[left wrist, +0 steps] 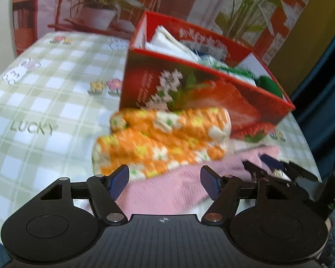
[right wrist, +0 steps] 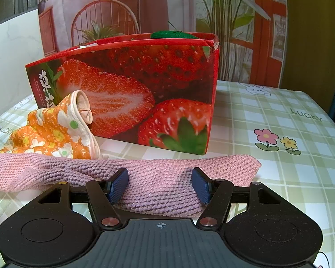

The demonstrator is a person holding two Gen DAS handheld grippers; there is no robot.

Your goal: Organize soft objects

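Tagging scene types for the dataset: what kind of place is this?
Probably a home table staged for recording: a checked tablecloth with cartoon prints, a printed backdrop of a garden room behind it, and a strawberry box holding soft items.

Both wrist views sit low, close; share strawberry box (left wrist: 189,89) (right wrist: 131,89).

Left wrist view motion-blurred: we cannot read lettering on strawberry box (left wrist: 189,89). Box contents (left wrist: 176,42) smeared, unidentifiable. Ahead of right gripper, box wall hides contents except green item (right wrist: 174,34); pink knit cloth (right wrist: 145,178) cut off at frame's left edge.
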